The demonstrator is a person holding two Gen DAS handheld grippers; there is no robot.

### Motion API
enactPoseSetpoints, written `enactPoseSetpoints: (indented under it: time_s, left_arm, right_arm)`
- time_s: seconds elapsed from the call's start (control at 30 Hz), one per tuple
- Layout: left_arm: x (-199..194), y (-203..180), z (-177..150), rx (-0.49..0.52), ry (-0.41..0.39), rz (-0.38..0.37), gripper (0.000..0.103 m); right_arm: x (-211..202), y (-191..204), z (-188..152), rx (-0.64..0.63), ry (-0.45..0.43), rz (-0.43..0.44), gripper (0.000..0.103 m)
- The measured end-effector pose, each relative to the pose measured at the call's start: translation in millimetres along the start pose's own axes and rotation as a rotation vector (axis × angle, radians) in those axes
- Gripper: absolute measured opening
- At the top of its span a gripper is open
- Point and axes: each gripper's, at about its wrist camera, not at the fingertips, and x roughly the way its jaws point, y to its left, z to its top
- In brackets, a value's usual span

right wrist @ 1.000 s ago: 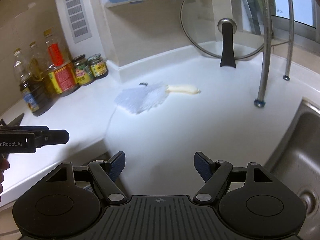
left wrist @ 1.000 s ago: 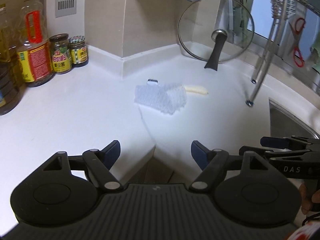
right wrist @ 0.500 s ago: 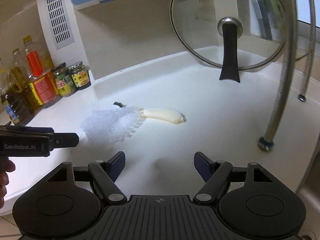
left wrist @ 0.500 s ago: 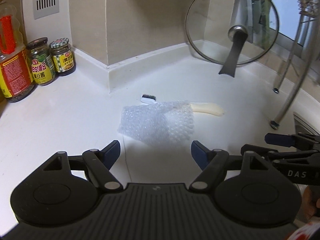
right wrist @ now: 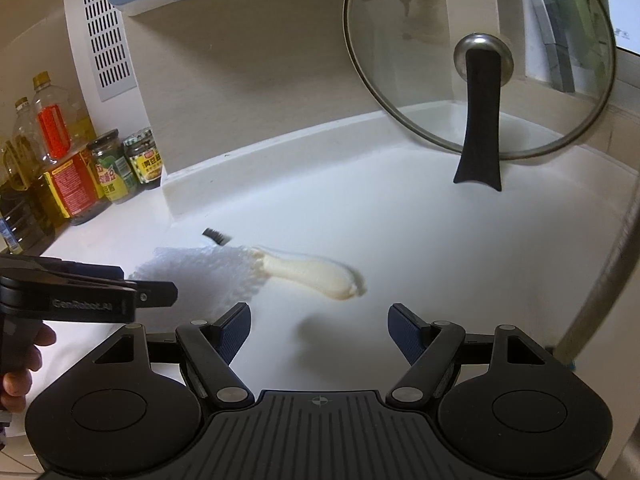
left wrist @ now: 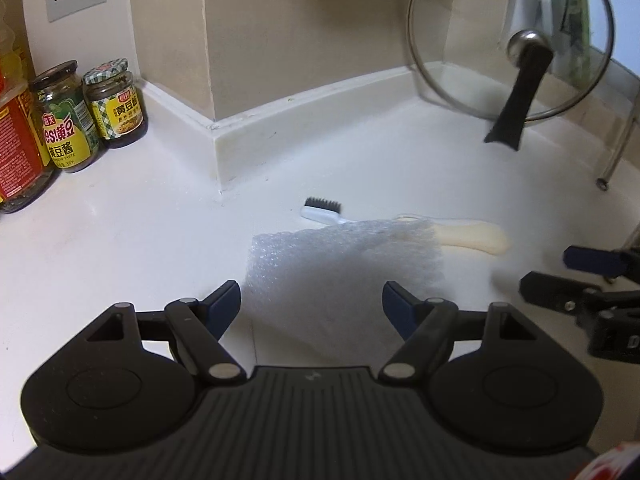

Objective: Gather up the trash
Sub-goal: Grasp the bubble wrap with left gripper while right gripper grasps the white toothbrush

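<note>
Two grippers hang over a white counter (left wrist: 120,240), both with their fingers spread wide and nothing between them. The left gripper (left wrist: 312,304) sits just above the near edge of a sheet of bubble wrap (left wrist: 340,264), which lies flat on the counter and reaches between its dark blue pads. The right gripper (right wrist: 319,330) is a little further right, over bare counter, with the bubble wrap (right wrist: 208,276) to its left and slightly farther off.

Under the far edge of the wrap lies a small brush (left wrist: 322,210) with dark bristles; its cream handle (left wrist: 472,236) sticks out to the right, and the wrap covers its middle. In the right wrist view the handle (right wrist: 316,274) lies just beyond the open fingers.

At the far right a glass pot lid (right wrist: 480,56) with a black handle stands on its edge, leaning against the wall. On the far left stand two sauce jars (left wrist: 92,116) and some oil bottles (right wrist: 52,160) against the wall. A slotted vent (right wrist: 106,32) is set in the wall above them.
</note>
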Motion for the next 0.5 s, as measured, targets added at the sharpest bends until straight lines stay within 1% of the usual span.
enactPoseSetpoints:
  time_s: [0.1, 0.2, 0.27, 0.3, 0.33, 0.37, 0.4, 0.47, 0.5]
  left_arm:
    - [8, 0, 2, 0.005, 0.005, 0.016, 0.075]
    - [14, 0, 3, 0.01, 0.007, 0.019, 0.073]
    - [16, 0, 2, 0.015, 0.008, 0.016, 0.065]
    - [17, 0, 2, 0.022, 0.003, 0.012, 0.064]
    - [16, -1, 2, 0.029, -0.002, 0.005, 0.057]
    - [16, -1, 2, 0.033, -0.004, -0.008, 0.046]
    - [16, -1, 2, 0.034, -0.005, -0.026, 0.04]
    - [15, -2, 3, 0.039, -0.006, -0.052, 0.023]
    - [15, -3, 3, 0.044, -0.007, -0.061, 0.021]
  right_arm:
    - [5, -3, 3, -0.005, -0.002, 0.006, 0.076]
    - [9, -4, 5, -0.01, -0.003, 0.011, 0.076]
    - [11, -4, 6, -0.014, -0.001, 0.015, 0.076]
    - [12, -4, 6, -0.016, -0.001, 0.015, 0.076]
    - [13, -4, 6, -0.017, -0.002, 0.016, 0.076]
    - [13, -3, 7, -0.018, -0.002, 0.016, 0.076]
    - [14, -3, 7, -0.018, -0.002, 0.017, 0.075]
    - [16, -3, 8, -0.019, -0.001, 0.019, 0.075]
    - [17, -3, 9, -0.02, -0.001, 0.02, 0.075]
